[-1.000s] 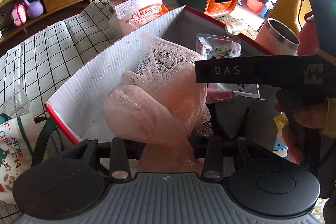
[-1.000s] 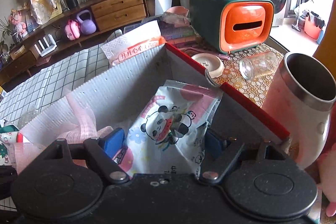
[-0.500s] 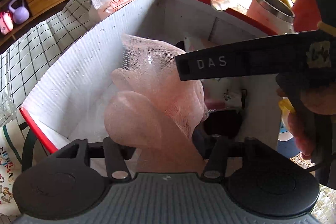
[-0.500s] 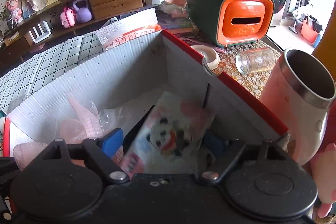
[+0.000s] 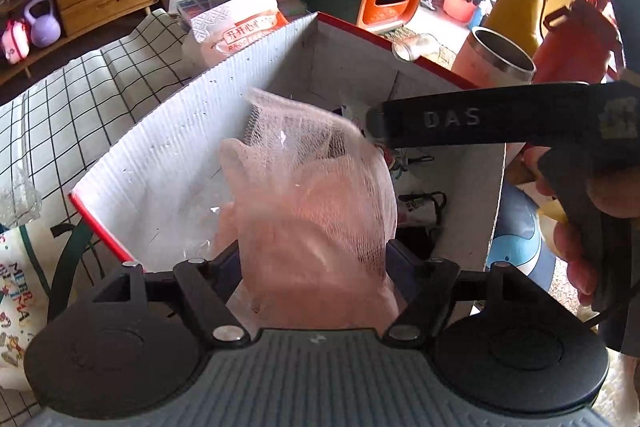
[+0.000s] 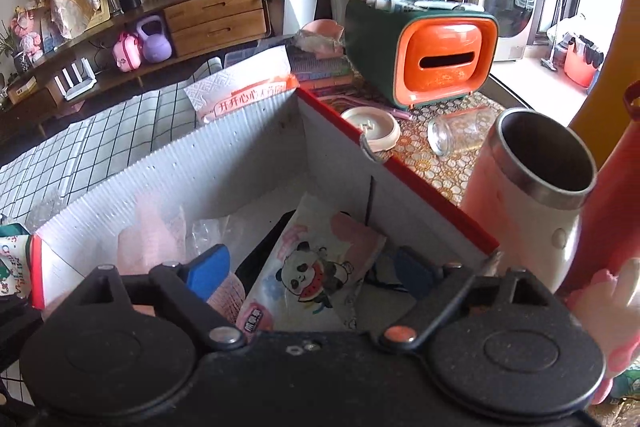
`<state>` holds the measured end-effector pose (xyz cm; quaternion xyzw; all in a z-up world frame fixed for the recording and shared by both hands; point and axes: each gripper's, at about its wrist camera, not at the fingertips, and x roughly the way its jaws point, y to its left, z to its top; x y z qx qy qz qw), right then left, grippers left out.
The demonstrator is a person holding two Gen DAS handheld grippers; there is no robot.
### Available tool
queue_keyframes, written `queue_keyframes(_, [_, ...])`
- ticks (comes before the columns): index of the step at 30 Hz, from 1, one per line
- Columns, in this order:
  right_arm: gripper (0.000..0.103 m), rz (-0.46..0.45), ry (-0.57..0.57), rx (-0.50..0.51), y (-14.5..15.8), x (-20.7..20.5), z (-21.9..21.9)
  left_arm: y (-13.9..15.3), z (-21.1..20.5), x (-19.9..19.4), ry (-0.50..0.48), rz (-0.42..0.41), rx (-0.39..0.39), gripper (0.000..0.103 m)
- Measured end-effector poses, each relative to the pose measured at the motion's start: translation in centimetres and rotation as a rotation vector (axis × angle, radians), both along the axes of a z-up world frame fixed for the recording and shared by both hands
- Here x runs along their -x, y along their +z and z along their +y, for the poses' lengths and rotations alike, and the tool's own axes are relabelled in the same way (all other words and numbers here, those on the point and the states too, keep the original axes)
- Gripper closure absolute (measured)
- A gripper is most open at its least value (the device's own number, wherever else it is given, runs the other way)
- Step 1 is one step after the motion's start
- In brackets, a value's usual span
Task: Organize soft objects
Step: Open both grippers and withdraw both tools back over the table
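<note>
Left fingers (image 5: 316, 259): opening, pink mesh (image 5: 316, 195) between them, pads seemingly clear of it; mesh inside box (image 5: 192, 131).
Right fingers (image 6: 308, 271): opening wide, holding nothing; panda pack (image 6: 316, 267) lies below on box floor.
Risk: mesh may snag a pad and lift out on withdrawal; springy netting could overhang the rim.
Pose: both grippers tilted steeply down into box, side by side.

tissue box: orange-and-green (image 6: 434, 65), on patterned table, brushes and pens on top
tumbler: pink, steel rim (image 6: 532, 195), just beside the box's red edge
glass jar: (image 6: 456, 135) lying on its side
dish: white (image 6: 370, 125), near jar
kettlebell: purple (image 6: 154, 43), under wooden sideboard (image 6: 216, 17)
washing machine: (image 6: 510, 5) far right
</note>
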<state>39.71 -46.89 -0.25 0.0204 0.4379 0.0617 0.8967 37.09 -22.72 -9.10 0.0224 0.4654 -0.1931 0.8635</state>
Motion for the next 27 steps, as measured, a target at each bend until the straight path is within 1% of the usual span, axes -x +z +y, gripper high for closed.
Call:
queue_keyframes(8, [0.011, -0.057, 0.016, -0.004, 2.5, 2.0, -0.2, 2.4, 2.0, 1.9, 0.026, -0.061, 0.039, 0.029])
queue_keyframes(15, [0.009, -0.088, 0.052, -0.050, 4.5, 4.6, 0.3, 4.8, 4.1, 4.4, 0.040, -0.116, 0.053, 0.029])
queue_keyframes(18, [0.006, -0.096, 0.079, -0.069, 5.2, 5.8, 0.8, 5.6, 5.3, 5.7, 0.058, -0.134, 0.060, 0.029])
queue_keyframes(22, [0.005, -0.124, 0.129, -0.063, 6.4, 7.9, 2.0, 6.6, 6.9, 7.7, 0.063, -0.158, 0.055, 0.028])
queue_keyframes(24, [0.003, -0.135, 0.154, -0.070, 6.9, 8.9, 2.6, 7.0, 7.9, 8.6, 0.077, -0.168, 0.053, 0.028])
queue_keyframes(27, [0.001, -0.155, 0.189, -0.084, 7.6, 10.3, 3.3, 7.4, 9.4, 9.8, 0.095, -0.172, 0.059, 0.028])
